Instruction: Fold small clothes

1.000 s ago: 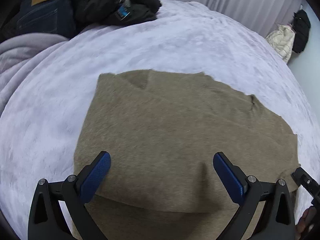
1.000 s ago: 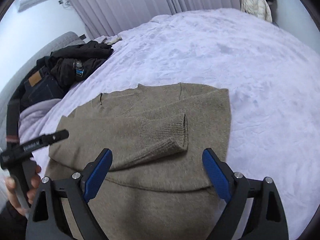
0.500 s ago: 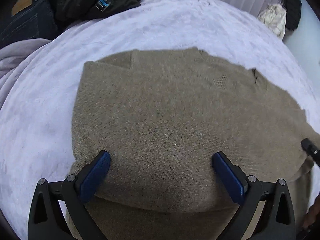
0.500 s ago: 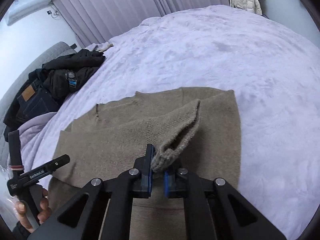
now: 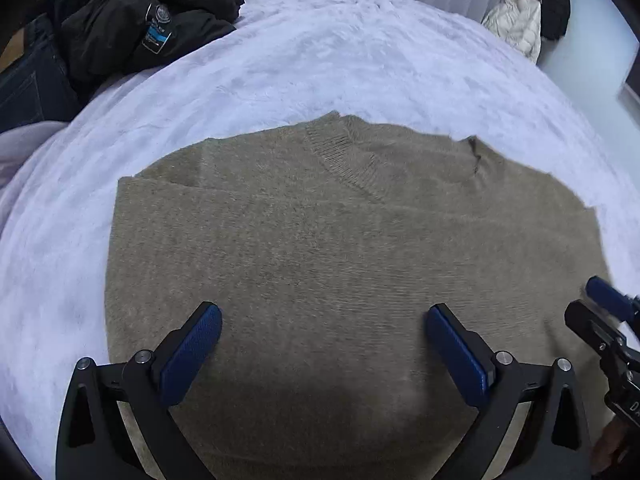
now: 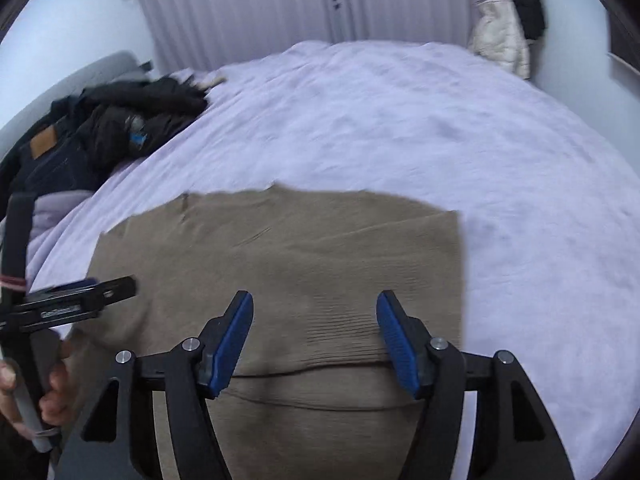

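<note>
A tan knit sweater (image 5: 320,240) lies flat on the lavender bed cover (image 5: 320,60), its ribbed collar (image 5: 344,152) towards the far side. My left gripper (image 5: 322,320) hovers open over the sweater's near part, with nothing between its fingers. In the right wrist view the sweater (image 6: 300,248) has a folded-in sleeve whose ribbed cuff (image 6: 340,336) lies flat on the body. My right gripper (image 6: 315,304) is just above that cuff with its jaws opening; the pads do not press on it. The left gripper (image 6: 80,296) shows at the left, held by a hand (image 6: 52,384).
A pile of dark clothes, a black jacket (image 5: 140,28) and jeans (image 5: 28,88), sits at the bed's far left. A white puffer coat (image 5: 516,24) and a dark coat hang by the far right wall. Pleated curtains (image 6: 280,4) close off the back.
Half a second ago my right gripper was shut on the sleeve cuff and held it up; now it has let go and the cuff lies flat. The left gripper shifted across the sweater, staying open.
</note>
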